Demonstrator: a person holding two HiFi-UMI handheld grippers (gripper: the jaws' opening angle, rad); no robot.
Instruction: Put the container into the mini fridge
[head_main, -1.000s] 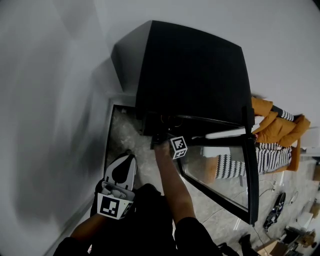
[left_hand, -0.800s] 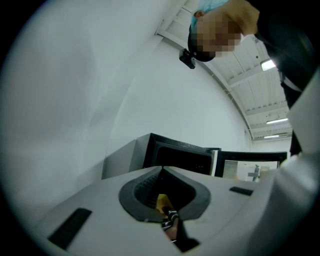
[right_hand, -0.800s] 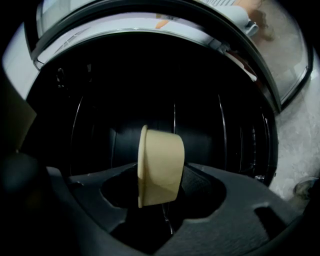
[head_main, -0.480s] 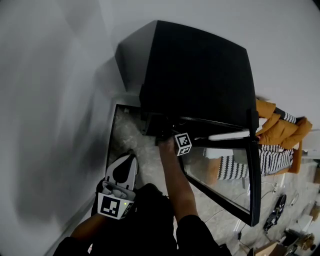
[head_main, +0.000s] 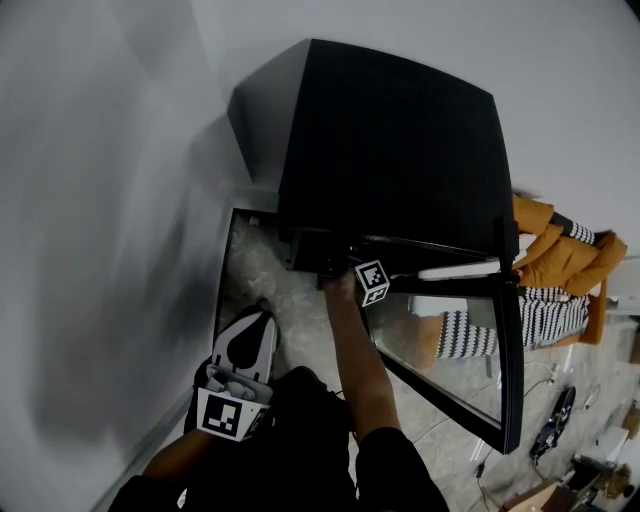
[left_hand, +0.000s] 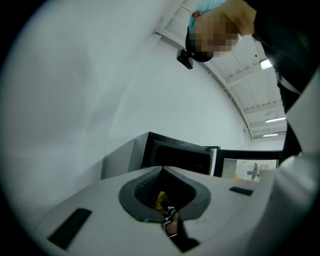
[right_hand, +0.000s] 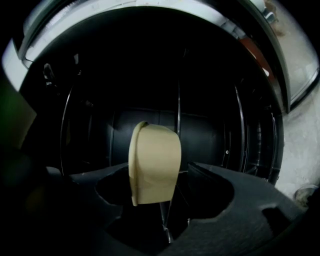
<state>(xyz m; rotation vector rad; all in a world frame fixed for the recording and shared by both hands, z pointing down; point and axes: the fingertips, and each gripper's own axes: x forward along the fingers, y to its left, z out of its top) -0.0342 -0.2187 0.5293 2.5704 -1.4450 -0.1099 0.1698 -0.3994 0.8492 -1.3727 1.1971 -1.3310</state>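
Jaws of my right gripper (right_hand: 164, 212) are clamped on the tan container (right_hand: 155, 162). It stands upright at frame centre with its long axis vertical, inside the dark mini fridge (head_main: 390, 150), whose door (head_main: 505, 340) hangs open at the right. I judge lowering and release come next. My left gripper (head_main: 240, 352), jaws together and empty, sits lower left, well apart.
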